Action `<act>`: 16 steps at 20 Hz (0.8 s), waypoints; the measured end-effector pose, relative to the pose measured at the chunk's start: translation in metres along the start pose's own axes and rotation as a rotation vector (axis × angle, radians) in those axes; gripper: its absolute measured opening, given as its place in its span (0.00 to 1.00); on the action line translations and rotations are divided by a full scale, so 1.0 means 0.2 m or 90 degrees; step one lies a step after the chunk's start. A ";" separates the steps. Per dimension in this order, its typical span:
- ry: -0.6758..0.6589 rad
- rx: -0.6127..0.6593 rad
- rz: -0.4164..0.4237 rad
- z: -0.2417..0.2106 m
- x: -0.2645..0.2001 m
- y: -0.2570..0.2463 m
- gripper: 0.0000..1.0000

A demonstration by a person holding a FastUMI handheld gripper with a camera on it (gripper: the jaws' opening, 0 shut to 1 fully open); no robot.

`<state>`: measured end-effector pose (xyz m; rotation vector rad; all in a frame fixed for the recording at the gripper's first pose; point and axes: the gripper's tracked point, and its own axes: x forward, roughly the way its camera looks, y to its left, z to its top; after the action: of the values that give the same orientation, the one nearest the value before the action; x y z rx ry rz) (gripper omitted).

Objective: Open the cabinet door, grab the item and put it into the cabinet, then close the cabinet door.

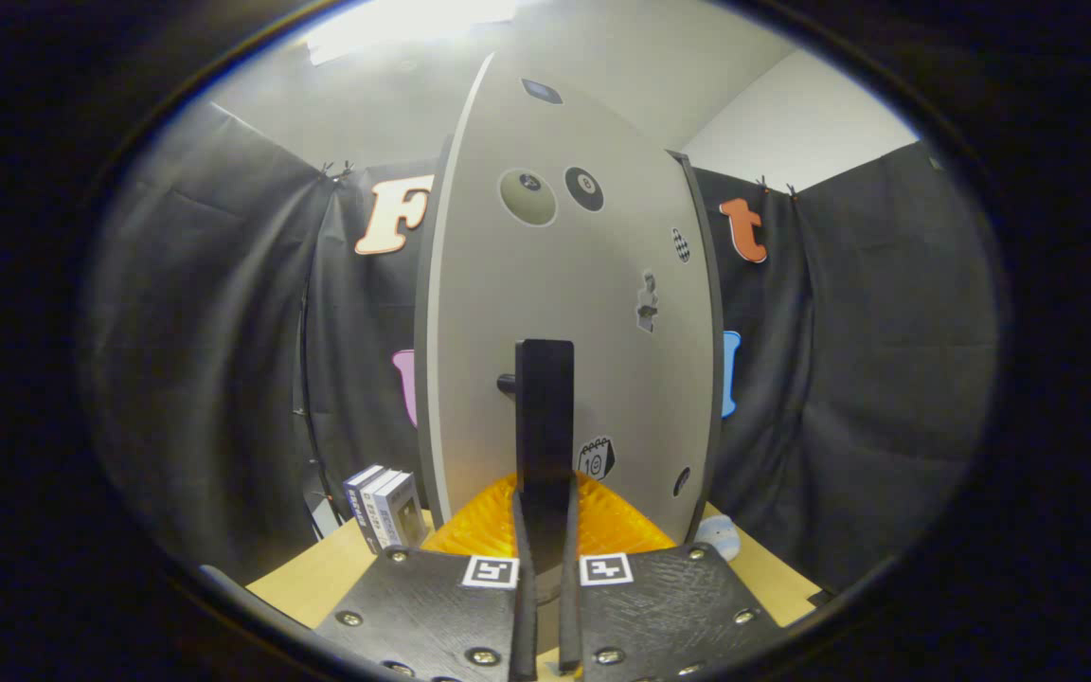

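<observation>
The claw (544,530) grips the black handle (545,417) of a grey cabinet door (564,313), both fingers (519,568) pressed against the handle's lower end. The door fills the space ahead and hides the cabinet's inside, so whether anything lies within cannot be told. Stickers dot the door: two billiard balls, one an eight ball (584,188), a calendar sticker (596,458) marked 10, and smaller ones too blurred to read. An orange ribbed part (479,526) behind the fingers is cut off by the claw's black plates. To the left of the door, small boxes (383,504) stand on the counter (318,573); their print is illegible. A pale round item (722,536) peeks out at the door's right foot, mostly hidden.
</observation>
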<state>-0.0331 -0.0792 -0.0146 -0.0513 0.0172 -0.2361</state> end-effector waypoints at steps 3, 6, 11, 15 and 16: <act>0.002 -0.004 -0.019 0.00 -0.06 -0.06 0.09; 0.002 -0.008 -0.058 0.01 -0.15 -0.22 0.09; -0.001 -0.011 -0.116 0.03 -0.25 -0.39 0.08; -0.002 -0.012 -0.158 0.04 -0.31 -0.54 0.08; -0.003 -0.012 -0.169 0.04 -0.33 -0.58 0.08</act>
<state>-0.1243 -0.1761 0.0004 -0.0722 0.0079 -0.5016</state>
